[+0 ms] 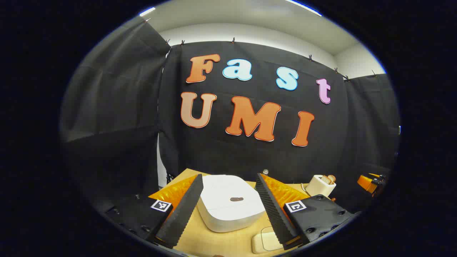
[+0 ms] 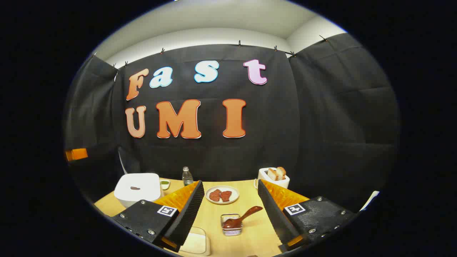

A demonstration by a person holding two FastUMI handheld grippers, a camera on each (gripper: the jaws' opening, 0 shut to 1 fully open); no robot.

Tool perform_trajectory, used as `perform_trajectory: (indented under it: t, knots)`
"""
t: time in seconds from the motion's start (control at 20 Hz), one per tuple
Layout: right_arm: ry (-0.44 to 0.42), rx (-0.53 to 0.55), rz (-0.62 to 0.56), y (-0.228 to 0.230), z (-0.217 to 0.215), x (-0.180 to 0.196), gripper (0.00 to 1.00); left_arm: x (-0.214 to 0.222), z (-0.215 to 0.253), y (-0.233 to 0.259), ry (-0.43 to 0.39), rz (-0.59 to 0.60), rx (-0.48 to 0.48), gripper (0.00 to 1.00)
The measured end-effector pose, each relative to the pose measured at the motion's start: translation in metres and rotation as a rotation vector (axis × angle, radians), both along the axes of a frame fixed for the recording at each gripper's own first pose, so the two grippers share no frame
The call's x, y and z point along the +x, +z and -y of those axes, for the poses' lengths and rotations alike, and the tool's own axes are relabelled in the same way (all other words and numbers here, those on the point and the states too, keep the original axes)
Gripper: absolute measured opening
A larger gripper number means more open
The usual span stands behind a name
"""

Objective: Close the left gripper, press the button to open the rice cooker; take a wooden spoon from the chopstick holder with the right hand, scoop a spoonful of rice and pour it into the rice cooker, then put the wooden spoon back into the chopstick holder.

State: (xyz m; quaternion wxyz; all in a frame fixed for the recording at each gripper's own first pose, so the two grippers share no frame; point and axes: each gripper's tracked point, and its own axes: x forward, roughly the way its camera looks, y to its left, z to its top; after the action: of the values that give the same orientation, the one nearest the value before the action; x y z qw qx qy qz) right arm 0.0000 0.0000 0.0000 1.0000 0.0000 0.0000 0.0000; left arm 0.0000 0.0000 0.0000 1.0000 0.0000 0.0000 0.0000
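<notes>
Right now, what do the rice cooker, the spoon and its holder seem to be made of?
Rice cooker: probably plastic, smooth matte white shell. Spoon: seems wood, dark brown with a glossy sheen. Holder: looks like metal wire mesh, see-through and shiny.

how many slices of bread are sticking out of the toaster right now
2. Both stand in the top of the toaster at the table's far right: one bread slice on the left, the other bread slice beside it on the right. More could sit hidden inside.
</notes>
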Motion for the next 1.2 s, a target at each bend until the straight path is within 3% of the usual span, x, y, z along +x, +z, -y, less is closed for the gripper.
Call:
perform_trajectory:
  t: [0.2,0.25,0.3,0.5,0.6,0.95,1.0,1.2]
  knots:
    - [0.007,-0.005,-0.008,0.001,0.011,0.006,0.94,-0.001,0.007,0.003,0.043,0.033,0.064,1.0]
    - [0.003,-0.011,-0.008,0.003,0.017,0.008,0.98,-0.001,0.006,0.003,0.065,0.042,0.086,1.0]
    - [0.006,-0.015,-0.006,0.003,0.02,0.011,0.94,0.0,0.009,-0.002,0.073,0.041,0.094,1.0]
    - [0.034,-0.014,-0.017,0.003,0.027,0.019,0.98,-0.001,0.018,-0.007,0.082,0.03,0.046,1.0]
    - [0.046,-0.02,-0.02,0.003,0.03,0.023,0.94,-0.002,0.018,-0.003,0.107,0.046,0.056,1.0]
    - [0.091,-0.009,-0.05,-0.008,0.038,0.032,0.94,-0.007,0.022,0.002,0.16,0.057,0.102,1.0]
    - [0.096,-0.007,-0.051,-0.008,0.04,0.034,0.98,-0.008,0.023,0.002,0.166,0.057,0.108,1.0]
    - [0.092,0.008,-0.045,-0.005,0.048,0.047,0.94,-0.013,0.02,0.006,0.182,0.059,0.156,1.0]
